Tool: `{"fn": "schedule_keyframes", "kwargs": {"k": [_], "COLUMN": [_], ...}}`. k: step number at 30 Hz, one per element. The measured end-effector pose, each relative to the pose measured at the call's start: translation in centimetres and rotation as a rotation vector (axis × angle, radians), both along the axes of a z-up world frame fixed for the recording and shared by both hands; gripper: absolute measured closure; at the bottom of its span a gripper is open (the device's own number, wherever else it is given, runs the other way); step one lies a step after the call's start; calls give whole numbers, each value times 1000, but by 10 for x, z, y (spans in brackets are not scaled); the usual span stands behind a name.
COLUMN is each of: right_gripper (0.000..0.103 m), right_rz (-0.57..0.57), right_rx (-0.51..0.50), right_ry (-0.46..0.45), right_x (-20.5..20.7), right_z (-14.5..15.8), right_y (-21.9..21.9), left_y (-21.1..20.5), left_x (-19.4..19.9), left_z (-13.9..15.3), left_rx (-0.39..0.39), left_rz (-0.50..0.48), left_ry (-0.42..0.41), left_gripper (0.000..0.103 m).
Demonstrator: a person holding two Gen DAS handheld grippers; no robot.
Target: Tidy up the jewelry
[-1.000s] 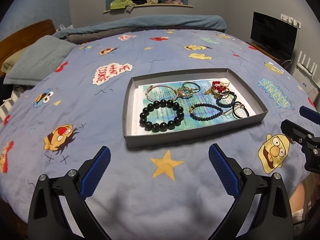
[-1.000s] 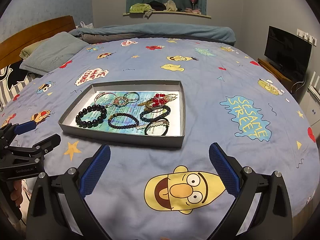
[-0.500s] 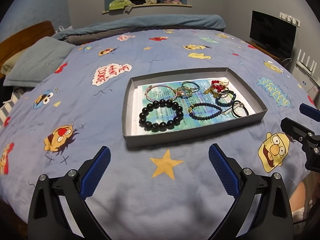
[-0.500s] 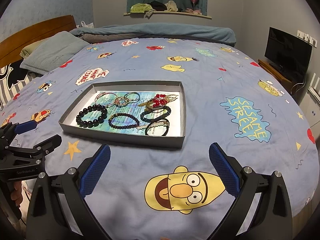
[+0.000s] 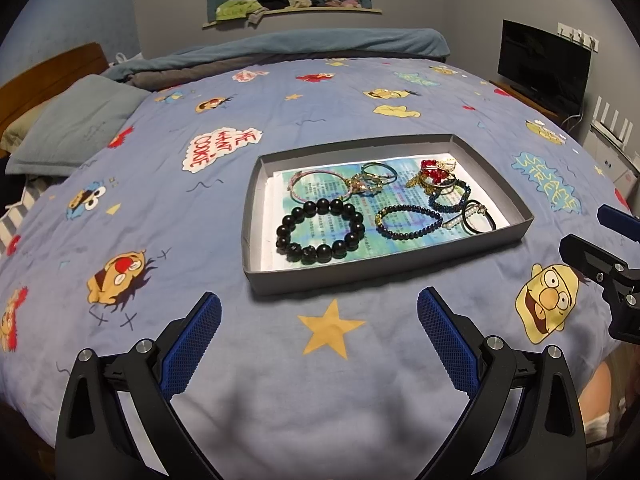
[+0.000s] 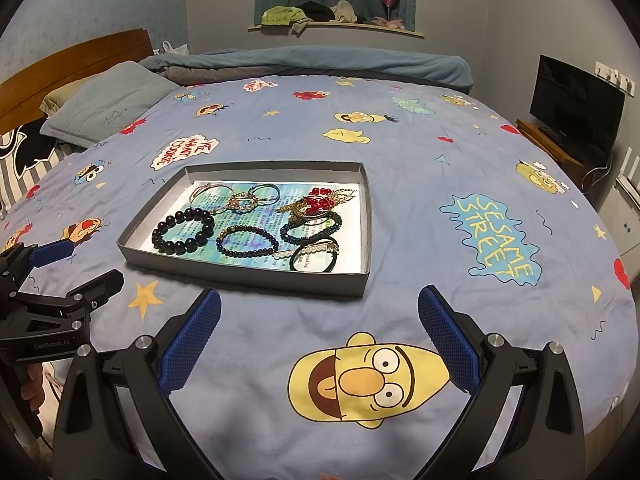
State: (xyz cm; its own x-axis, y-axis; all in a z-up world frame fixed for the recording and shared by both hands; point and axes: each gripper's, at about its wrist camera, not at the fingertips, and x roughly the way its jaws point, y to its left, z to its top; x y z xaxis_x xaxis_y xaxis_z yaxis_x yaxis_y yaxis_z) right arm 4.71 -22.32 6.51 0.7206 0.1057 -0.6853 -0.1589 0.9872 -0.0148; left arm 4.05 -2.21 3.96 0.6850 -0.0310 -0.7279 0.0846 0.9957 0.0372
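While both hand-held grippers — left [image 5: 318, 314] and right [image 6: 319, 314] — hang wide open and empty over the bed [image 5: 160, 240], every bracelet lies in the grey tray [image 5: 384, 270]; if you reach in, take one piece at a time — the red-beaded cluster [image 6: 318, 205] overlaps its neighbours.

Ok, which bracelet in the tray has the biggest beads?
The black bracelet at the tray's near left corner. Its round beads are far chunkier than those of the dark blue strand beside it or the red cluster further back.

A bedroom: bed [image 6: 400, 152], pillow [image 6: 108, 100], television [image 6: 576, 104].
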Motion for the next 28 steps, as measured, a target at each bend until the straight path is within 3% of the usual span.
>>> {"fn": "schedule_keyframes", "kwargs": {"k": [13,21,24,28], "right_gripper": [6,6,6,6], "right_rz": [1,0,1,0], "right_rx": [-2,-3,-3,-2], "right_ry": [2,2,3,4], "right_x": [0,1,1,2], "right_z": [-1,-1,-1,-4], "right_y": [0,-1,-1,-2], "left_y": [-2,-10,-12,-7], "left_x": [-1,-3,-2,2], "left_z": [0,1,-1,-5], "left_rx": [19,1,28,8], "left_rz": [-2,-72,-63,-54], "left_ry": [-21,-44,-34,-16], "left_gripper": [5,5,5,5]}}
